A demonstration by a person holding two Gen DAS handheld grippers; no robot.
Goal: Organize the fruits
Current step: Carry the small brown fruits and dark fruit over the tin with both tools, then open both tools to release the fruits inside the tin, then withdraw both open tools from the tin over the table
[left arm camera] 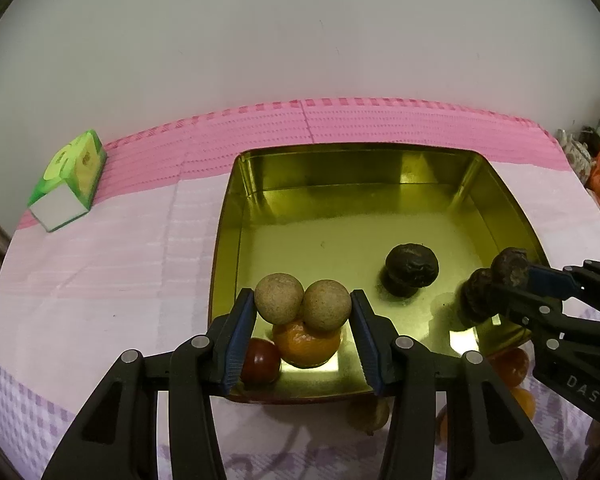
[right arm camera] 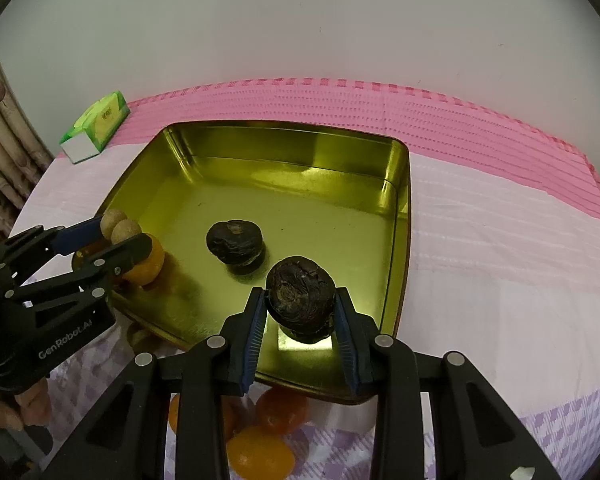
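Note:
A gold metal tray (left arm camera: 496,184) (right arm camera: 400,200) lies on the pink cloth. My left gripper (left arm camera: 303,309) (right arm camera: 118,232) is shut on two tan round fruits (left arm camera: 302,304) over the tray's near left corner, above an orange (left arm camera: 306,344) and a red fruit (left arm camera: 260,360) in the tray. My right gripper (right arm camera: 300,306) (left arm camera: 504,276) is shut on a dark wrinkled fruit (right arm camera: 300,294) over the tray's near right part. Another dark wrinkled fruit (left arm camera: 412,270) (right arm camera: 235,244) rests on the tray floor.
A green tissue box (left arm camera: 66,180) (right arm camera: 96,126) lies at the back left of the table. Several oranges (right arm camera: 260,456) (left arm camera: 512,364) lie on the cloth in front of the tray. A white wall stands behind the table.

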